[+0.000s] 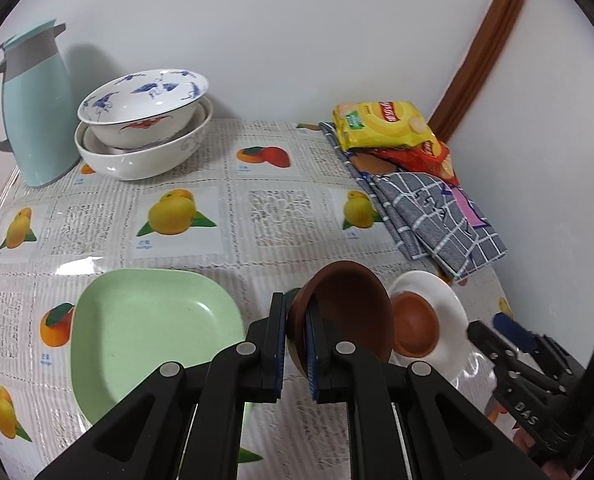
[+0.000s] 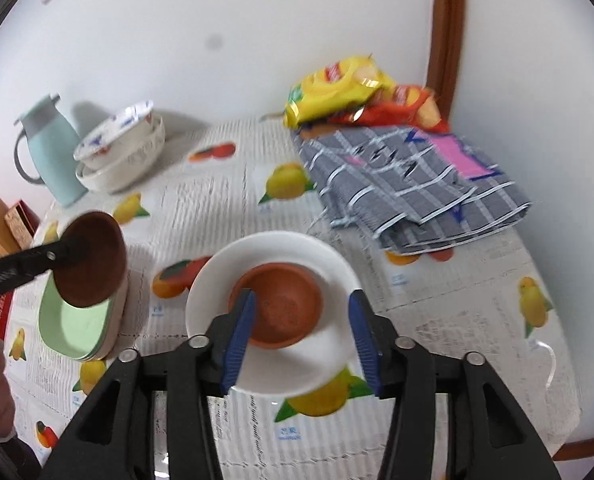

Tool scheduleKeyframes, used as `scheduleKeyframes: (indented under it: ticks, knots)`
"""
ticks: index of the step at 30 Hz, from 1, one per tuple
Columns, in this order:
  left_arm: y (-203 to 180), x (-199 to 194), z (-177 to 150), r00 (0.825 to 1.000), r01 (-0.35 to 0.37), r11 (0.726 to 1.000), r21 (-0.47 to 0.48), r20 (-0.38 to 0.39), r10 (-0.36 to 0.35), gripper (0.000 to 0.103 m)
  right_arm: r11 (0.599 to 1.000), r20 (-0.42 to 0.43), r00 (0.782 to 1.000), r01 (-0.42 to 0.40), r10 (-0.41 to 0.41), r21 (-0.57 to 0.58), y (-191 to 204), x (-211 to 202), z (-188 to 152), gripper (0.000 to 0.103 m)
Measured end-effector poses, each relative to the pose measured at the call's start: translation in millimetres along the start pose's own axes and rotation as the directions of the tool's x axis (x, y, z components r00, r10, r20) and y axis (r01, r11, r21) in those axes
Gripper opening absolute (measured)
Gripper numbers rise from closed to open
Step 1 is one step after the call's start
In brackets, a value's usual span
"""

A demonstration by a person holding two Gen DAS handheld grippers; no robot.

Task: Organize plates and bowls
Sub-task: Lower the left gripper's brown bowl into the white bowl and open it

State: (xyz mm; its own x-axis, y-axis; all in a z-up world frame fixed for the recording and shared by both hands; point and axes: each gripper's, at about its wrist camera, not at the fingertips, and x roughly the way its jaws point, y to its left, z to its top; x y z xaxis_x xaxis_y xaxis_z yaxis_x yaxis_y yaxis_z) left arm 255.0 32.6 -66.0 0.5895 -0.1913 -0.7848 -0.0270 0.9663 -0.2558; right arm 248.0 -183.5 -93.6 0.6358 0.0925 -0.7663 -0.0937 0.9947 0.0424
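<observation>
My left gripper (image 1: 295, 344) pinching rim of dark brown bowl (image 1: 349, 308), bowl tilted, lifted off table, hanging over green plate (image 1: 145, 332) near front-left edge. My right gripper (image 2: 303, 340) jaws spread wide, nothing held, hovering at orange-brown bowl (image 2: 279, 306). That bowl sits upright in white plate (image 2: 273, 264), near front edge, middle. Two patterned white bowls (image 1: 145, 120) stacked at back-left corner, just beside teal jug (image 1: 33, 104). Chip bags (image 1: 381, 124) on checked cloth (image 1: 429, 208) along right edge. Right view kinda blurry.
</observation>
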Motion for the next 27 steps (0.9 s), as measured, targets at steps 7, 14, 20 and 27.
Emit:
scheduleKeyframes:
  ticks: [7, 14, 20, 27]
  knots:
    - [-34.2, -2.3, -8.6, 0.999, 0.031, 0.998, 0.052, -0.013, -0.031, 0.009, 0.999, 0.067, 0.997, 0.031, -0.031, 0.013, -23.5, -29.8, -14.3, 0.051]
    - [-64.3, 7.9, -13.2, 0.998, 0.05, 0.995, 0.082, -0.039, -0.047, 0.009, 0.999, 0.115, 0.992, 0.046, -0.047, 0.01, -42.7, -48.1, -35.4, 0.051]
    - [-82.6, 24.3, -14.0, 0.997, 0.053, 0.993, 0.108, -0.069, -0.046, 0.009, 0.997, 0.124, 0.99, 0.061, -0.066, 0.042, -62.8, -49.9, -49.6, 0.051]
    - [-93.9, 49.6, -13.0, 0.992, 0.058, 0.991, 0.117, -0.116, -0.044, 0.009, 0.995, 0.096, 0.994, 0.038, -0.047, 0.096, -81.0, -40.0, -58.3, 0.051]
